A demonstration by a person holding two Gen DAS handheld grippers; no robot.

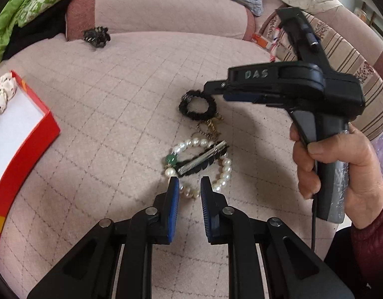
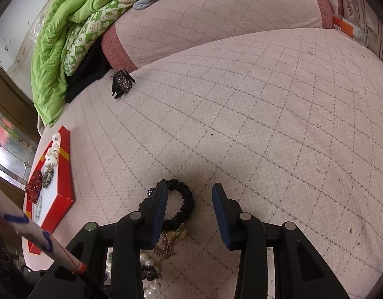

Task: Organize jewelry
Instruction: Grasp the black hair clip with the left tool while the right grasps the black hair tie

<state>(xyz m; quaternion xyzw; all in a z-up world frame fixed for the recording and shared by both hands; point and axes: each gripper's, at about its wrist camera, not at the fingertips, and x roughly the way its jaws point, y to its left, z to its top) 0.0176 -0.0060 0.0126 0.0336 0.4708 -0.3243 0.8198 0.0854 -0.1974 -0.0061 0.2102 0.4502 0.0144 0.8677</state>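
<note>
A pearl bracelet with a green bead lies on the pink quilted cushion. My left gripper is low over its near side, with a short run of pearls pinched between the blue pads. A black hair clip with a silver bar lies across the bracelet, and a gold chain sits just beyond. My right gripper stands open over a black scrunchie; its left finger overlaps the loop and the right pad is apart. Seen from the left wrist, the right gripper hovers at the scrunchie.
A red box with a white inside lies at the left and holds white bows and a red scrunchie. A black claw clip rests by the back cushion. A green quilt is piled behind. A hand holds the right gripper.
</note>
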